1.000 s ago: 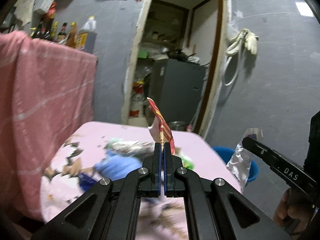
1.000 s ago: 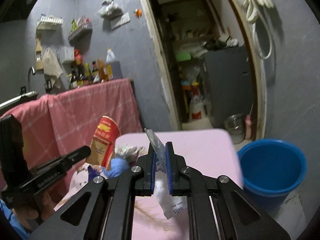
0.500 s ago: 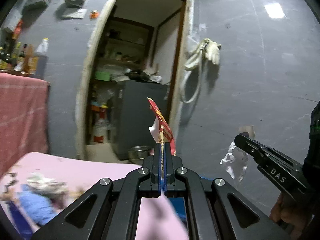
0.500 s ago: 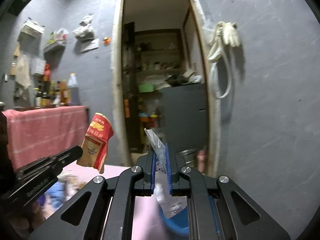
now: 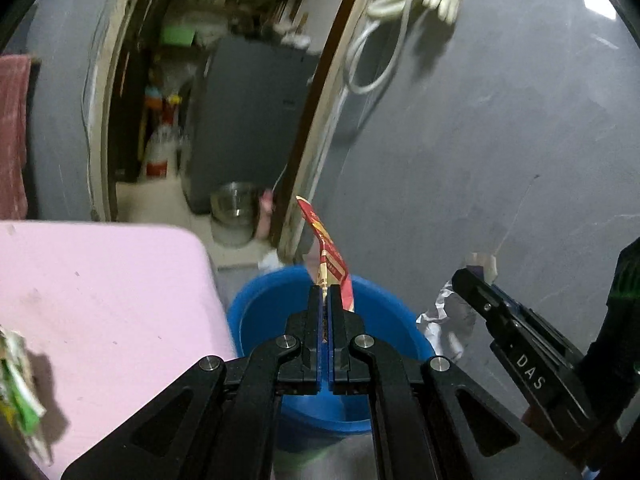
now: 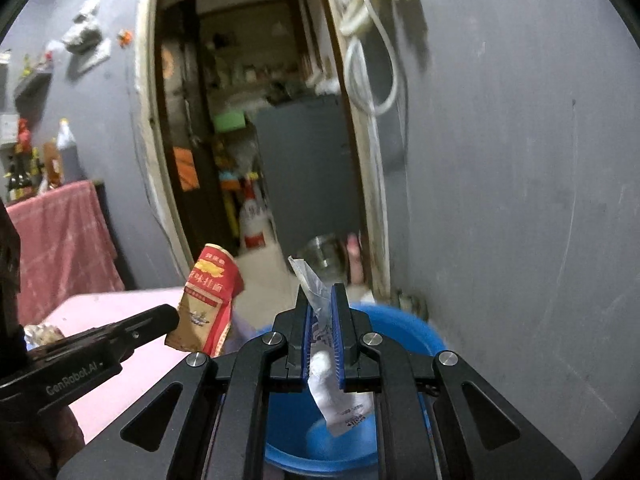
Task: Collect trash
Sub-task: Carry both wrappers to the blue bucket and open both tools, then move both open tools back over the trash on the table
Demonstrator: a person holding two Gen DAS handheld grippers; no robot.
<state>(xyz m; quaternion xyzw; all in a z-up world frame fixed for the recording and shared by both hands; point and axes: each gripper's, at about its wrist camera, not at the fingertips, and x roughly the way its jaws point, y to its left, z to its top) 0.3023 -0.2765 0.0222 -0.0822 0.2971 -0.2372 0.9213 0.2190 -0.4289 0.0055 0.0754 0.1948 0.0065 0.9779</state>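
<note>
A red and tan snack wrapper [image 5: 330, 256] is clamped edge-on between the closed jaws of the left gripper [image 5: 324, 300], and in the left wrist view it stands up from the fingertips toward 12 o'clock. In the right wrist view the same wrapper [image 6: 208, 300] is seen face-on at 9 o'clock of the right gripper's tips, its printed red top uppermost and its lower edge hanging beside the corner of the pink table [image 6: 132, 344]. A crumpled clear and white plastic wrapper [image 6: 320, 312] is pinched between the nearly closed jaws of the right gripper [image 6: 320, 308]; one end sticks up past the blue pads and the other, printed end [image 6: 344, 408] hangs down below them.

A round blue plastic tub [image 5: 276, 312] is set on the floor just beside the table's corner, below and ahead of both grippers. In the right wrist view the tub [image 6: 404, 320] is seen under the hanging wrapper end. Its inner wall and bottom are seen as bare blue where they are not hidden by the grippers; whether anything lies inside cannot be told.

From the left wrist view the right gripper [image 5: 472, 284] is seen at 3 o'clock, with its silvery wrapper [image 5: 444, 316] hanging just past the tub's rim. A green and white packet [image 5: 16, 384] is left on the pink table [image 5: 100, 300] at 9 o'clock. A steel pot [image 5: 234, 204] is seen on the floor inside the doorway [image 5: 132, 80] at 11 o'clock
</note>
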